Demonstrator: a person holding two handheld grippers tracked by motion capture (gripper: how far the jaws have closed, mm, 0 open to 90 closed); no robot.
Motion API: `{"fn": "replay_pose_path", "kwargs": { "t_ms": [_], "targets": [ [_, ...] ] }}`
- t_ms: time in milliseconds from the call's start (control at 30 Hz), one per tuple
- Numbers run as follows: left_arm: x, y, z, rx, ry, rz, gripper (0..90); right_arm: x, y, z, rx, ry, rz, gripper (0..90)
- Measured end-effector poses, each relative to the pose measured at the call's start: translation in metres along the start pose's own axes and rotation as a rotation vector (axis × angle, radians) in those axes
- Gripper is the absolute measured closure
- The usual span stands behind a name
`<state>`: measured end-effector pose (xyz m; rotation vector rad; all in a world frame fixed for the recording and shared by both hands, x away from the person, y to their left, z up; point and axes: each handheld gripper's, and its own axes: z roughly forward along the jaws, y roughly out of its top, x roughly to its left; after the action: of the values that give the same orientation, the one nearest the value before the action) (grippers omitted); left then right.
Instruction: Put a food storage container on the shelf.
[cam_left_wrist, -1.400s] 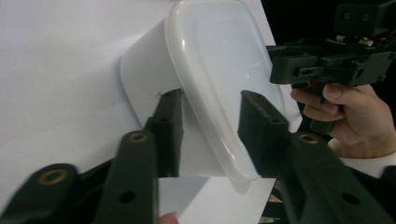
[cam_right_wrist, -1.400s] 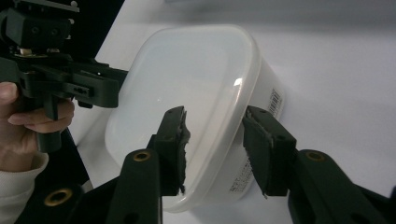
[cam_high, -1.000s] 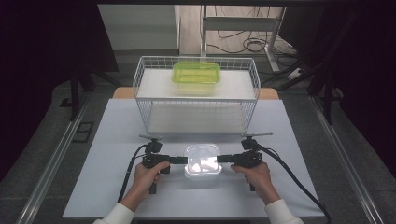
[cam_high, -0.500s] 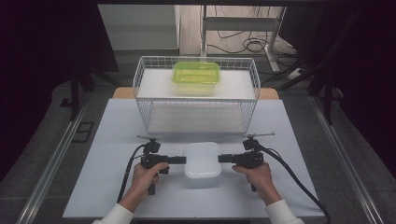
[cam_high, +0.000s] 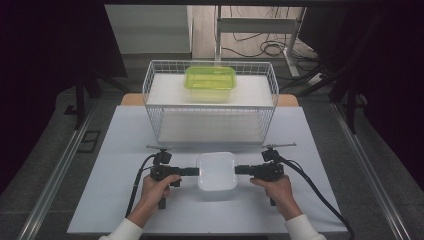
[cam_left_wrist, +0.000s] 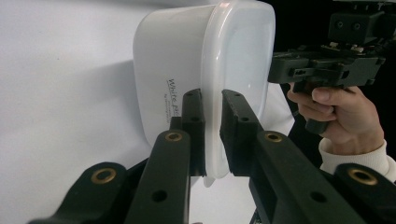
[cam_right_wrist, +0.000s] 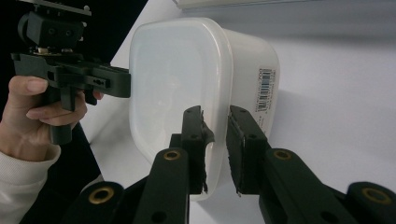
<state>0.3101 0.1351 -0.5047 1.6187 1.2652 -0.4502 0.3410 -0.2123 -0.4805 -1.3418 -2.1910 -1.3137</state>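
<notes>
both grippers, left (cam_high: 196, 171) and right (cam_high: 238, 170), have just been closing and now clamp the lid rim of the tub (cam_high: 217, 172) on the table (cam_high: 110, 150) before the basket (cam_high: 210, 102). we should lift evenly, keeping it level.

A white lidded tub (cam_high: 217, 171) sits between the left gripper (cam_high: 192, 171) and the right gripper (cam_high: 241, 170), each clamped on its rim, blocking any straight path across the near middle of the table (cam_high: 115, 150). Just beyond, a wire basket (cam_high: 210, 107) holding a green box (cam_high: 210, 82) walls off the far side. Bare tabletop lies open to either side of the basket and tub.
</notes>
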Motion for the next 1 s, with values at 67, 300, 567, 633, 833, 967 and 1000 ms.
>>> {"fn": "replay_pose_path", "kwargs": {
  "t_ms": [67, 300, 567, 633, 833, 967, 1000],
  "targets": [
    [0.0, 0.0, -0.001, 0.002, -0.002, 0.004, 80.5, 0.001, 0.0, -0.001, -0.002, 0.001, -0.002, 77.2],
    [-0.005, 0.003, -0.007, -0.006, -0.006, 0.034, 80.4, 0.007, 0.002, -0.005, -0.015, 0.01, -0.006, 77.7],
    [-0.009, 0.004, -0.011, -0.009, -0.021, 0.052, 80.4, 0.017, 0.003, -0.011, -0.026, 0.004, -0.008, 78.2],
    [-0.011, 0.004, -0.012, -0.009, -0.021, 0.057, 80.4, 0.019, 0.003, -0.013, -0.03, 0.008, -0.009, 78.4],
    [-0.017, 0.006, -0.017, -0.022, -0.014, 0.082, 80.3, 0.025, 0.005, -0.018, -0.039, 0.007, -0.031, 78.7],
    [-0.018, 0.008, -0.021, -0.03, -0.016, 0.089, 80.1, 0.032, 0.008, -0.02, -0.049, 0.013, -0.053, 78.9],
    [-0.019, 0.009, -0.021, -0.03, -0.016, 0.093, 80.1, 0.033, 0.009, -0.02, -0.049, 0.014, -0.057, 78.9]
  ]
}}
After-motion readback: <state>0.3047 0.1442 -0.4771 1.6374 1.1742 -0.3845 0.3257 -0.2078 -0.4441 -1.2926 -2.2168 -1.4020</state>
